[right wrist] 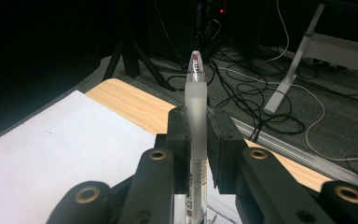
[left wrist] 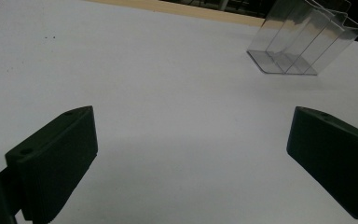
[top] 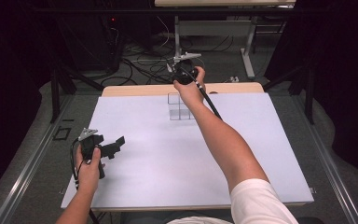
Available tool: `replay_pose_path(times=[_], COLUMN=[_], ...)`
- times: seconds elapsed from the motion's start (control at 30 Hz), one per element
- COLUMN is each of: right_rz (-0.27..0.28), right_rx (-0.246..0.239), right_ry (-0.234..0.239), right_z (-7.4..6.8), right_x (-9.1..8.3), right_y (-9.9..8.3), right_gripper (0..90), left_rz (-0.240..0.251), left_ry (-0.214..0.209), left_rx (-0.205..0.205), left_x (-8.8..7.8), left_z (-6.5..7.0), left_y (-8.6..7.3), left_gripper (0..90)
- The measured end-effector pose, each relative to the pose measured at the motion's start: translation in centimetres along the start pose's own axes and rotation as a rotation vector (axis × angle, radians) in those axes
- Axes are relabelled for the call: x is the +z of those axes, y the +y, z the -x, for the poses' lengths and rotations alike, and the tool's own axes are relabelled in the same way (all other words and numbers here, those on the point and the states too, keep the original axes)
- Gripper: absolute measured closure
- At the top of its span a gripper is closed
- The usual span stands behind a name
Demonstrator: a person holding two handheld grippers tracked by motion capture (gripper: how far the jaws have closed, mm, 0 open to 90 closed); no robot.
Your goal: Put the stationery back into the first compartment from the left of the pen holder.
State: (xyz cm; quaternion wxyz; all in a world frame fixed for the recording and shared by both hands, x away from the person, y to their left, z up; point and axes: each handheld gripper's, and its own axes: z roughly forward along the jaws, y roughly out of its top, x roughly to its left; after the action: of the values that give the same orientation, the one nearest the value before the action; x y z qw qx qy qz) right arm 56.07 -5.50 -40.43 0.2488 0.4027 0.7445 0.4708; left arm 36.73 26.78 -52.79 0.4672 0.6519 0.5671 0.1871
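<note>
A clear plastic organiser [top: 179, 107] with open compartments stands near the far edge of the white table top [top: 168, 154]; it lies at the upper right in the left gripper view [left wrist: 303, 44]. My right gripper [top: 182, 73] is held above and just behind it, shut on a frosted clear pen [right wrist: 196, 116] that stands upright between the black pads, its capped tip upward. My left gripper [top: 116, 145] rests low over the table's near left, jaws wide apart with nothing between them [left wrist: 191, 158].
Beyond the white sheet runs a bare wooden strip [top: 182, 88] at the table's far edge. Past that are the floor, tangled cables [top: 144, 65] and the metal legs of another table [top: 249, 51]. Dark stands flank both sides.
</note>
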Motion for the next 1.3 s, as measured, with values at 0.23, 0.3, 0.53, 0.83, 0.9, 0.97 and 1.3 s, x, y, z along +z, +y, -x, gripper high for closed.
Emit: replay_pose_path(times=[0.23,0.3,0.53,0.83,0.9,0.97,1.3], right_rz=[0.001,0.004,-0.001,0.005,0.003,0.005,0.045], right_rx=[-0.007,-0.014,-0.006,0.007,0.013,0.016,0.038], right_ry=[0.003,0.005,0.001,0.0,-0.003,-0.008,-0.01], right_z=[-0.3,-0.3,-0.2,-0.1,0.0,0.1,-0.2], right_x=[0.5,0.6,1.2,1.9,2.0,2.1,2.4], right_y=[-0.2,-0.3,-0.7,-0.9,-1.0,-1.0,-1.1], right_gripper=[80.4,80.4,80.4,80.4,80.4,80.4,80.4], left_rz=[0.005,0.001,0.007,0.005,0.005,0.005,0.016], left_ry=[0.002,0.001,0.0,-0.001,-0.001,-0.001,0.002], left_rx=[-0.007,-0.007,-0.007,-0.014,-0.014,-0.015,-0.027], left_x=[0.0,0.0,-0.1,-0.2,-0.2,-0.2,-0.2], left_z=[-0.1,-0.1,-0.1,-0.2,-0.2,-0.2,-0.3], left_y=[0.0,0.0,0.0,0.0,0.0,0.0,-0.1], left_gripper=[1.6,1.6,1.6,1.7,1.7,1.8,2.0])
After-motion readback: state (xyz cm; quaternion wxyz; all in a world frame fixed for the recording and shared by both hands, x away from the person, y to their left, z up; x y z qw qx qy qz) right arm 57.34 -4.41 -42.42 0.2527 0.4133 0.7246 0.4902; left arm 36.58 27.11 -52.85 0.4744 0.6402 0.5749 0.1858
